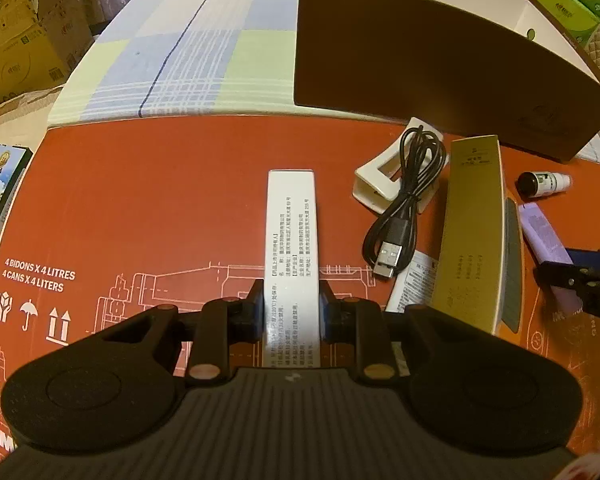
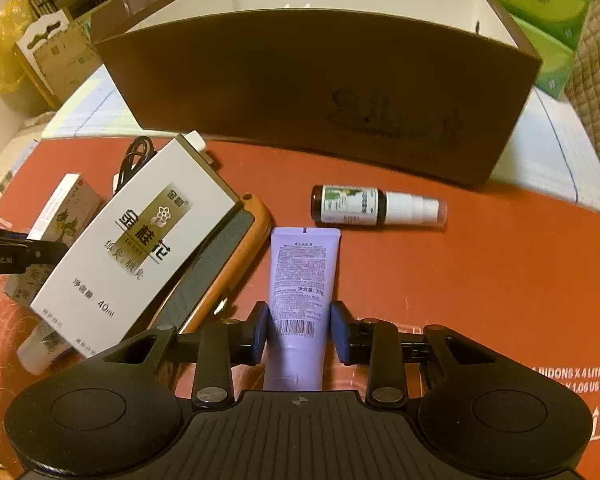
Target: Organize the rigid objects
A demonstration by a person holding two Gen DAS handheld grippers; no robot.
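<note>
Cable [image 1: 404, 204], gold box [image 1: 474, 232] beside clamped white carton [image 1: 291, 240].

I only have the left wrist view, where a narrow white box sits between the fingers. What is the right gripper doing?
Observer: The right gripper is closed on a lavender tube, low down near its barcode.
Operator: And that small bottle past the tube, what is it?
Observer: It is a brown spray bottle with a white nozzle under a clear cap, lying on its side, apart from the tube.
Operator: Is there anything in the big brown box?
Observer: The brown box shows a white interior with a divider; its floor is hidden in both views.
Operator: What does the gold box look like from there?
Observer: The gold box's top face is white with a gold label, and it rests on an orange-edged case.
</note>
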